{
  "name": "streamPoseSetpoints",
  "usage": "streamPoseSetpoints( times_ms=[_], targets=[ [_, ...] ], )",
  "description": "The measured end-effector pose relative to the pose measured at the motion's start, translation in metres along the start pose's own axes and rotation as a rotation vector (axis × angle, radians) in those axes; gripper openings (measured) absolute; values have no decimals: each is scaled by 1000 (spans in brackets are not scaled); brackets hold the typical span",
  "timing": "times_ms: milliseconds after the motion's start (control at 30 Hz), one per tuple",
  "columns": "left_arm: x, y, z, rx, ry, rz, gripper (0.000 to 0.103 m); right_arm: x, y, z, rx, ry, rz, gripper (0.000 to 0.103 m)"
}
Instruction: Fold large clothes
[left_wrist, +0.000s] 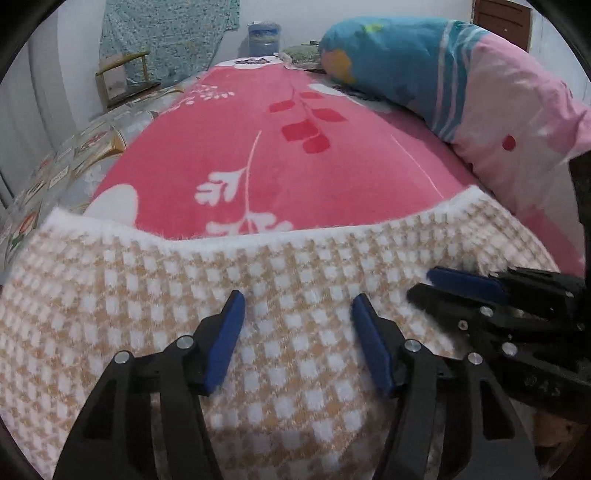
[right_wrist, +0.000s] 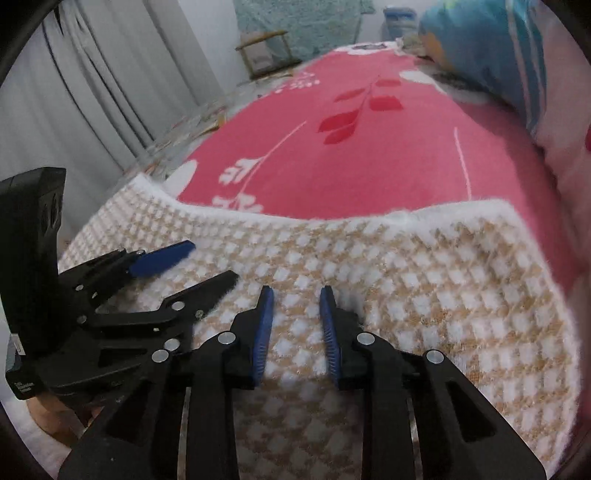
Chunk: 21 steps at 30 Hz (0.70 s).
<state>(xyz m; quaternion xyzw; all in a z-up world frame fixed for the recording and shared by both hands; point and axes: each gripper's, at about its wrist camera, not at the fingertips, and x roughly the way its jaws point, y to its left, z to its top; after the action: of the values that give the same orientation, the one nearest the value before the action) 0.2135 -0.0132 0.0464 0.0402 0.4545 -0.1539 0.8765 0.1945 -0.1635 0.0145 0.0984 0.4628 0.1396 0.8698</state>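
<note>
A fluffy tan-and-white checked garment with a white edge lies spread over the near end of a pink flowered blanket. My left gripper hovers over the middle of the garment, jaws wide open, with only the cloth showing below the blue pads. It also appears at the left of the right wrist view. Just to its right, my right gripper stands over the same cloth with a narrow gap between its pads and nothing pinched in them.
A rolled blue and pink quilt lies along the right side of the bed. A patterned sheet shows at the bed's left edge, grey curtains beyond it. At the far end stand a wooden chair and a blue container.
</note>
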Motion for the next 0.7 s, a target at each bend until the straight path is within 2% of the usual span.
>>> streamPoseSetpoints(
  times_ms=[100,133,167,200,233,267,300,333,367,400,467,533,633,700],
  targets=[
    [-9,5,9,-9,29,-29,60,-14,7,-1,-17,-25,-15,22],
    [-24,5,16,-2,19,-39,60,-25,10,2,-14,-46,-13,22],
    [-36,8,21,-9,-2,-55,60,-40,12,2,-18,-69,-23,24],
    [-54,15,26,-41,-48,-50,60,-58,13,3,-27,-125,-80,24],
    [-67,28,29,-88,-106,-22,60,-68,9,3,-28,-161,-115,25],
    [-73,37,30,-127,-129,-7,60,-73,3,2,-19,-164,-130,26],
    [-70,56,32,-186,-108,13,60,-63,-12,4,26,-112,-144,26],
    [-55,74,31,-241,-49,44,60,-46,-30,3,79,-54,-120,26],
    [-35,87,25,-274,17,39,58,-33,-44,-2,109,-50,-71,26],
    [-15,93,19,-270,66,15,59,-27,-51,-5,125,-52,-59,26],
    [3,84,12,-187,58,84,59,-19,-50,-5,135,-54,-84,26],
    [7,79,12,-169,49,131,59,-17,-40,-4,85,-52,-147,26],
    [-5,83,24,-176,84,103,59,-24,-37,1,94,-55,-134,26],
    [-29,82,33,-135,60,123,59,-47,-30,6,78,-77,-184,27]
  ],
)
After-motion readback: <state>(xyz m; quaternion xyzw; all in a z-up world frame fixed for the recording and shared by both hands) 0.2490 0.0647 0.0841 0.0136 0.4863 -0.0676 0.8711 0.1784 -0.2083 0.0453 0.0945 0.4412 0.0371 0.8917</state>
